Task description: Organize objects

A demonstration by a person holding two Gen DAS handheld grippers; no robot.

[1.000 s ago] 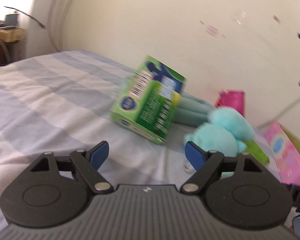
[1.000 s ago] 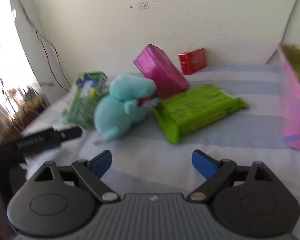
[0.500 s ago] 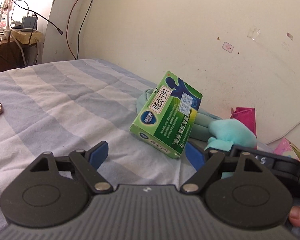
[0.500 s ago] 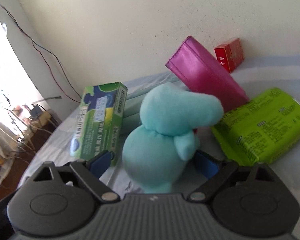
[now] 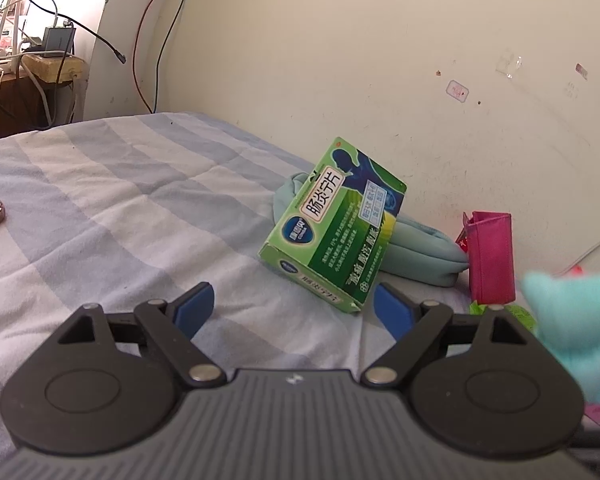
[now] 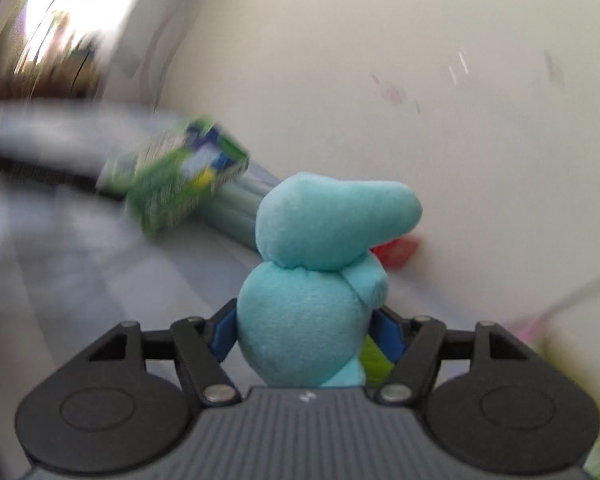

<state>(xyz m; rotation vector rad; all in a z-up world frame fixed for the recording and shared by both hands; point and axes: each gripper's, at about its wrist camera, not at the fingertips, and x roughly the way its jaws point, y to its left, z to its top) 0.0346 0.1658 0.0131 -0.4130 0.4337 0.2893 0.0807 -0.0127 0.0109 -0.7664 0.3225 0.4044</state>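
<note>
Green medicine box [image 5: 334, 226] with white label reading 肠炎宁片, smaller print on it too small to read

A bed [image 5: 112, 200] covered in a pale blue and white checked sheet runs up against a cream wall [image 5: 340, 60] marked with small stains and tape scraps. Beyond the bed's far left corner, red and black cables [image 5: 148, 40] hang down the wall, and bright daylight falls on a cluttered wooden stand [image 5: 28, 80].
</note>
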